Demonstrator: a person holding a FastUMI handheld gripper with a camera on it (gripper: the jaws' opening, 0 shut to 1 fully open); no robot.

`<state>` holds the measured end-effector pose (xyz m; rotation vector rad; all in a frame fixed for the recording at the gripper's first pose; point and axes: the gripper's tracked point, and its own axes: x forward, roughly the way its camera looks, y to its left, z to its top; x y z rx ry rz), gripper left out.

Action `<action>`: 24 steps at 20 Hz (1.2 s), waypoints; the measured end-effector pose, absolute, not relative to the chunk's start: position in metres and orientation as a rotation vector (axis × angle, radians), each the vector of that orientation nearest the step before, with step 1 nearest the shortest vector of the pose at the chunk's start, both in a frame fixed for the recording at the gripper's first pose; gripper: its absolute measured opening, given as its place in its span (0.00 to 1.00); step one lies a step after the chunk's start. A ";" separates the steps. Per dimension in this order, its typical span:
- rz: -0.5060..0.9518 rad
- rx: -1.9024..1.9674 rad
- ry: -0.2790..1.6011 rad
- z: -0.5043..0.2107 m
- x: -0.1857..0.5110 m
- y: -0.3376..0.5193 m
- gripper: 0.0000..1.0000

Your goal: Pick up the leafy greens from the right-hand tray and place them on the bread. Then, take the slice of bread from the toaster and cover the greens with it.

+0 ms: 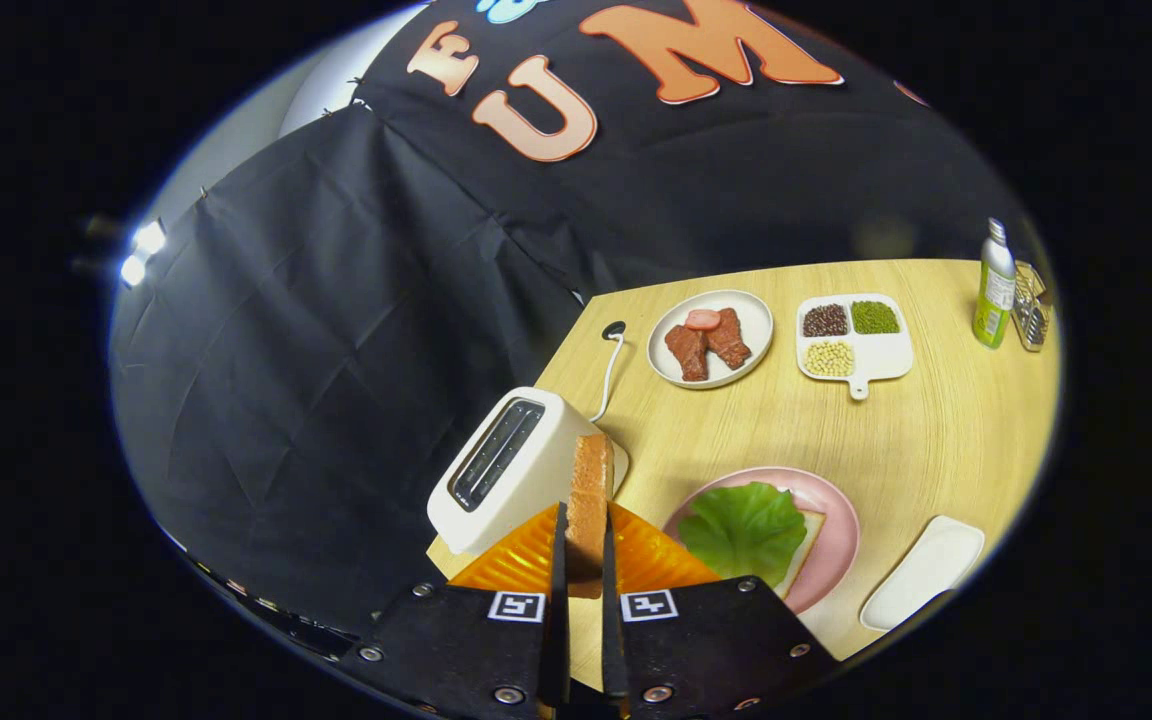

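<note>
**Bread slice held up beside the toaster**

The biggest thing is the wooden table. It is pale yellow with fine lines in it. Its far edge runs along the black cloth wall, and it has a slanted corner near the toaster. There is a wide bare patch in the middle, between the far dishes and the pink plate.

One white toaster stands at the near left edge. It is smooth and boxy with round corners, and it has one long dark slot on top. Its white cord runs back to a dark plug.

One round pink plate sits just right of the fingers. On it lies a slice of bread with one crinkly green leaf, the leafy greens, spread over it.

One long white tray lies near the right edge, close to the plate.

Far back are one round white plate with two brown meat pieces, maybe a pink bit on top, one white dish with three pockets of small beans, and one green bottle.

The gripper is pinched narrow on one toast slice. The slice is brown and rough, stands on its thin edge, and is in the air just in front of the toaster.
</note>
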<state>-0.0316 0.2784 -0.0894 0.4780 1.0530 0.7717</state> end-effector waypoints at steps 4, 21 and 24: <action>0.754 0.520 1.069 -0.113 -0.037 0.264 0.13; 0.717 0.514 1.143 -0.212 -0.053 0.227 0.13; 0.695 0.480 1.149 -0.223 -0.053 0.220 0.13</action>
